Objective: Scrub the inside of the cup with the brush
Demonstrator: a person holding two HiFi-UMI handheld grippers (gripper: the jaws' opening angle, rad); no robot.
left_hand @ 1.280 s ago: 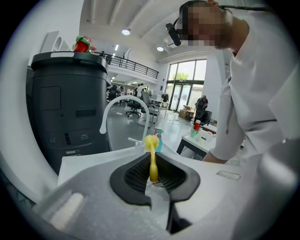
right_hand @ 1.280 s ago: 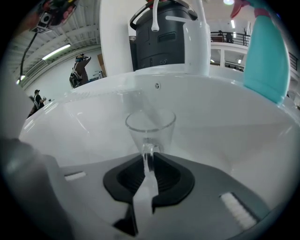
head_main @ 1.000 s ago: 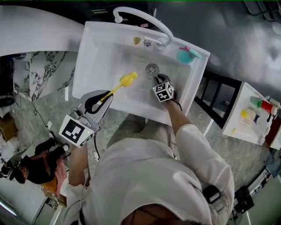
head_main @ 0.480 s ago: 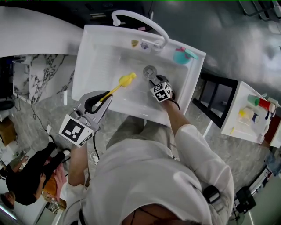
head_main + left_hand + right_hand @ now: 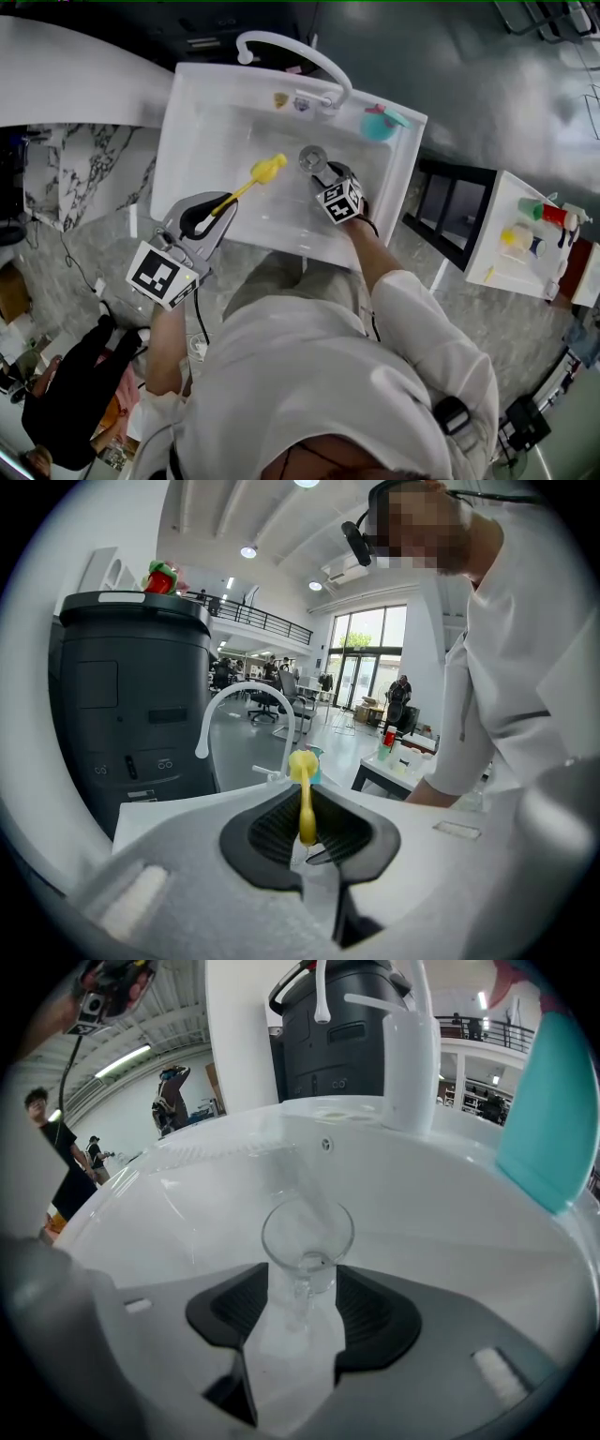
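The left gripper [image 5: 217,208] is clamping the thin handle of a yellow brush [image 5: 247,186] between narrow jaws, holding it out over the front of the white sink [image 5: 202,112] with the bristle head pointing toward the faucet [image 5: 292,45]. The right gripper [image 5: 302,1286] is reaching down into the basin beside the drain [image 5: 312,157]; its jaws have just been opening and are standing wide. A clear glass cup [image 5: 307,1234] is sitting between them on the sink floor, rim up, with neither pad pressing it.
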